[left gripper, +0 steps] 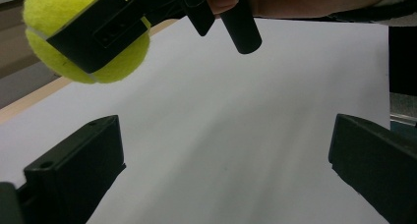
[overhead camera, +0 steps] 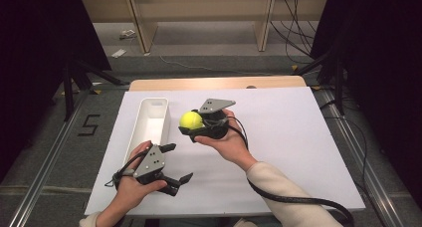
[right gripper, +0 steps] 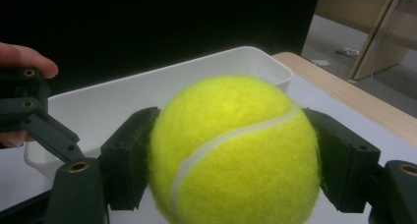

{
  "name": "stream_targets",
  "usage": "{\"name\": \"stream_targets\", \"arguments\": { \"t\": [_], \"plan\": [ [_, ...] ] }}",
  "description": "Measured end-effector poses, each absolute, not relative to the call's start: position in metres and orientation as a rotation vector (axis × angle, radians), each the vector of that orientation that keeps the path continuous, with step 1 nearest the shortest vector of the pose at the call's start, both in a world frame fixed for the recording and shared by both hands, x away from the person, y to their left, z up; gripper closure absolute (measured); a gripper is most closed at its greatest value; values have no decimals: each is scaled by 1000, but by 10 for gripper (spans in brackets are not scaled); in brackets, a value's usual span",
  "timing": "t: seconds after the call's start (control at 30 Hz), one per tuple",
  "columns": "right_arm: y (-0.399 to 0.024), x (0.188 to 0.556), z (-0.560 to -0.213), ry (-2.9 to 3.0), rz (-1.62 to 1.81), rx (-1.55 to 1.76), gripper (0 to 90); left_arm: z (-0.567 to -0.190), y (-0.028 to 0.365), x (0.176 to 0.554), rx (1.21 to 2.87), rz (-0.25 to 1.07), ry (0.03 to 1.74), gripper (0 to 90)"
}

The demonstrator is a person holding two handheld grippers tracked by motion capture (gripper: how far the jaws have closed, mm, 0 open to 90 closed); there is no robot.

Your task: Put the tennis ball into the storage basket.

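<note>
We see the white table sheet (overhead camera: 278,137) with a long white bin (overhead camera: 152,118) at its left. Right gripper (overhead camera: 191,123) sits just beside the bin's right wall, jaws clamped on both sides of the tennis ball (overhead camera: 190,119), ball held above the sheet. Left gripper (overhead camera: 177,162) hangs nearer us, jaws wide apart, gripping nothing.

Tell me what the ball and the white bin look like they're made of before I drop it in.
Tennis ball: fuzzy yellow felt, matte, with a pale curved seam; the core under the felt is hidden. It sits clamped in the right gripper. White bin: probably moulded plastic, with smooth thin walls, rounded corners and a slight sheen.
</note>
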State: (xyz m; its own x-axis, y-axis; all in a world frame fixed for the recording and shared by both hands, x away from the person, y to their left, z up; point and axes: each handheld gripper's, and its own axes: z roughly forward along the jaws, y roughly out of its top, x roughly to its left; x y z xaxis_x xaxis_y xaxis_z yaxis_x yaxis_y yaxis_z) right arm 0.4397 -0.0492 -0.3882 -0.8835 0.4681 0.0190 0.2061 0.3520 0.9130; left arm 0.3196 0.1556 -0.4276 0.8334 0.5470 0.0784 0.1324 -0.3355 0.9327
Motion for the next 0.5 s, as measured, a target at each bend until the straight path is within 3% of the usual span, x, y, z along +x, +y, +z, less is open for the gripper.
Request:
{"name": "stream_targets", "arguments": {
  "t": [0.5],
  "plan": [
    [-43,442,-383,2378,1542,591,262,-428,155,319,1895,460,506,0]
  ]
}}
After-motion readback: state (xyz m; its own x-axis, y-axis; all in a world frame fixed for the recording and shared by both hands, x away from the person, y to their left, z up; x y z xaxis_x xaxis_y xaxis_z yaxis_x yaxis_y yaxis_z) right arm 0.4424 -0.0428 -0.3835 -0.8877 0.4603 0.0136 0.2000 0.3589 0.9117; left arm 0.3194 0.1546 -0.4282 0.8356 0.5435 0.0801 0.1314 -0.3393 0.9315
